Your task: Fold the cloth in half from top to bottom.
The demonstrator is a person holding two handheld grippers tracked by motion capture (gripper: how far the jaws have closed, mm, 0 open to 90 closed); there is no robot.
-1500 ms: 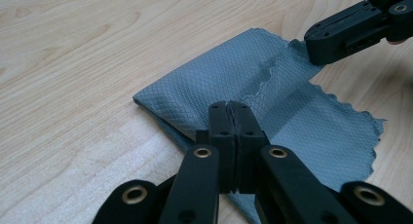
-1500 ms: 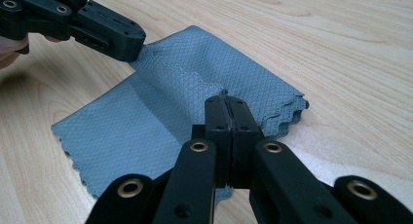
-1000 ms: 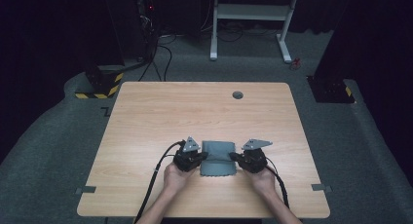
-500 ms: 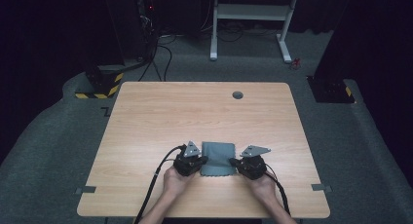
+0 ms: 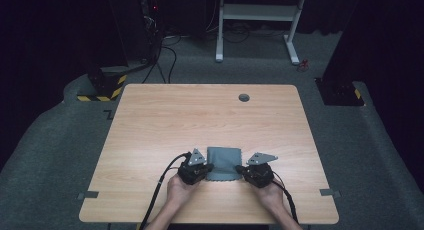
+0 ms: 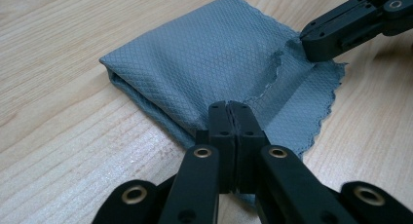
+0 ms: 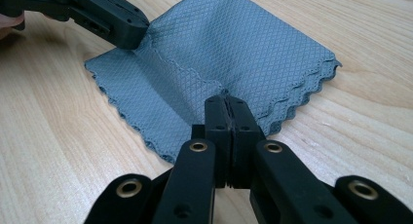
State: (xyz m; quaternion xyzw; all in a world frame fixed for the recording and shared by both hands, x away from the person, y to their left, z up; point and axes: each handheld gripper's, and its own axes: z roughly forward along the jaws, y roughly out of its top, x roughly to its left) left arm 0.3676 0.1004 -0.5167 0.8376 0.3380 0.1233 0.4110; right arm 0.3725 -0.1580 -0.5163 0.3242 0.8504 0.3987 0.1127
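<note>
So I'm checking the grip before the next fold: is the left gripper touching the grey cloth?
Touching. The left gripper view shows the left gripper with its jaws shut on the near edge of the grey cloth.

**Both grippers clamped shut, low and side by side**

The person's forearms enter from the bottom edge of the high view, one hand wrapped around each tool. The left gripper (image 5: 210, 167) and the right gripper (image 5: 239, 168) point inward toward each other, held near and level. In both gripper views the black jaws are pressed together, pinching cloth edges.
</note>
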